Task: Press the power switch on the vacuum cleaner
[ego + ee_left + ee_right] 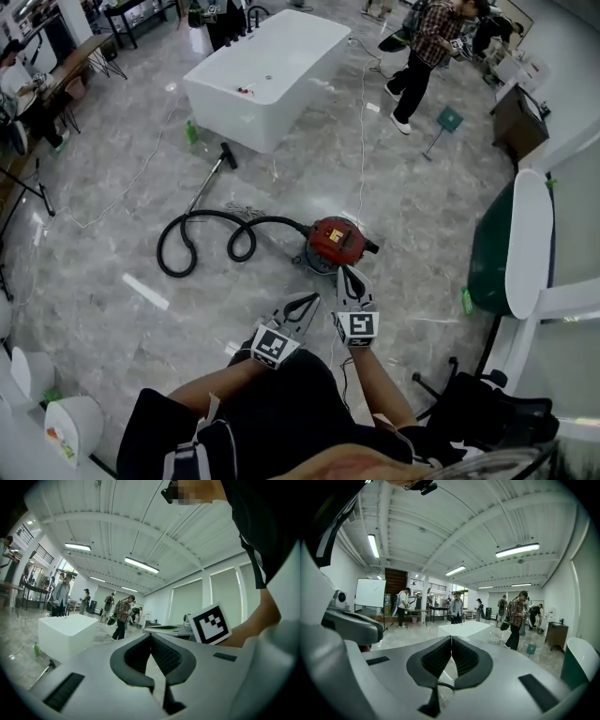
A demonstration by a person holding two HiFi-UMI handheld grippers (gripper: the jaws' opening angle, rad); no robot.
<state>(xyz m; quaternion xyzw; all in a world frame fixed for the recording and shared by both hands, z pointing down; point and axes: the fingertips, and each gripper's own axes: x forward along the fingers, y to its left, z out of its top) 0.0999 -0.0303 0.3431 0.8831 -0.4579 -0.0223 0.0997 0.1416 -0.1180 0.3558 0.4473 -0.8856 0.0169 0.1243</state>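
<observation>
Left tool and right tool, both closed empty, hover seemingly just short of the vacuum cleaner.

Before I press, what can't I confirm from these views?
1. Power switch: in the head view, too small on the vacuum cleaner top to single out.
2. Gap between the right gripper and it: the head view overlaps them.
3. Both gripper views aim across the room, missing the switch.
</observation>
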